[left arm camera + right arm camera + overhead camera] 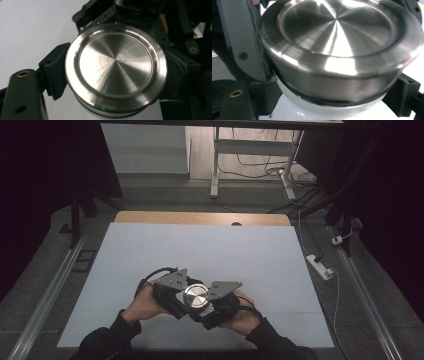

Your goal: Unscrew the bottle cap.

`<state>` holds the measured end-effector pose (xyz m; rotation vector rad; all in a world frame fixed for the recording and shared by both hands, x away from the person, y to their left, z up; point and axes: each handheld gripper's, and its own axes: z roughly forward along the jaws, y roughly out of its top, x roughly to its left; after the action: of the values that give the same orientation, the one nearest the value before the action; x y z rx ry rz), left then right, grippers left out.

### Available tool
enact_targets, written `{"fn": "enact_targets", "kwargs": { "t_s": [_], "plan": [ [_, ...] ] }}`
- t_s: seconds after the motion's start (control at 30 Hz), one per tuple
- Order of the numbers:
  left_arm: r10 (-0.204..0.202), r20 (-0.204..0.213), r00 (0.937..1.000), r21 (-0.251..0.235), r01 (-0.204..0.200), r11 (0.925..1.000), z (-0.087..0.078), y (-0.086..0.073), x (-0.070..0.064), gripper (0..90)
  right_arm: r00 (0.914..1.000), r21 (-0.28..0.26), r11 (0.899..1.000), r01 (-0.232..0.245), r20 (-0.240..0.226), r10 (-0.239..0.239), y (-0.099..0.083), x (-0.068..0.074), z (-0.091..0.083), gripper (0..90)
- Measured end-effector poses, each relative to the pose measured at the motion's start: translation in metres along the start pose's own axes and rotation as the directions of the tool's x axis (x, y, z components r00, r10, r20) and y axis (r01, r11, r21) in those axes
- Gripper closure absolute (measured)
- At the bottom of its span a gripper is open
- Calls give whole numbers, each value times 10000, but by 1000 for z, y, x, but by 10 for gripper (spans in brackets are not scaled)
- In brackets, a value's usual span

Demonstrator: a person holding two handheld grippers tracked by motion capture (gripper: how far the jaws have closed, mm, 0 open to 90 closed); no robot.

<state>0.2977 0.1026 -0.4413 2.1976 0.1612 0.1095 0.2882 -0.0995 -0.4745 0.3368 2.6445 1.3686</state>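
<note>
My left gripper (172, 295) and right gripper (220, 304) both clamp the white bottle (332, 110); its steel lid (115, 65), between my jaws, looks on yet.

White jar (317, 110) with brushed steel lid (115, 65), upright near the front edge of the counter (150, 250). Lid round, shallow recessed top, raised rim, seated on the jar. Tongs pads touch it on both sides.

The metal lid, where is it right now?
In the high view the metal lid sits near the table's front edge, about centre, between the left gripper and right gripper.
</note>
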Motion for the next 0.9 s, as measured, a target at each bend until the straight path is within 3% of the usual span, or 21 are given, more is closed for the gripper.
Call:
{"fn": "enact_targets", "kwargs": {
  "t_s": [0.17, 0.33, 0.53, 0.9],
  "plan": [
    [-415, -559, 9976, 133, 423, 9990, 2, 5, 0, 191, 9987, 67, 9997, -221, 451, 218, -1, -3, 1, 147],
    [-669, -853, 9941, -26, 669, 9978, 2, 8, -1, 191, 9975, 86, 9993, -360, 606, 354, -1, -5, 1, 147],
    [-918, -947, 9913, -361, 887, 9954, -5, 9, 0, 192, 9974, 112, 9994, -340, 643, 332, -2, -4, 3, 147],
    [-881, -1118, 9898, -413, 840, 9956, -13, 11, -2, 192, 9960, 14, 9992, -396, 808, 393, -3, -8, 0, 147]
  ]
}}
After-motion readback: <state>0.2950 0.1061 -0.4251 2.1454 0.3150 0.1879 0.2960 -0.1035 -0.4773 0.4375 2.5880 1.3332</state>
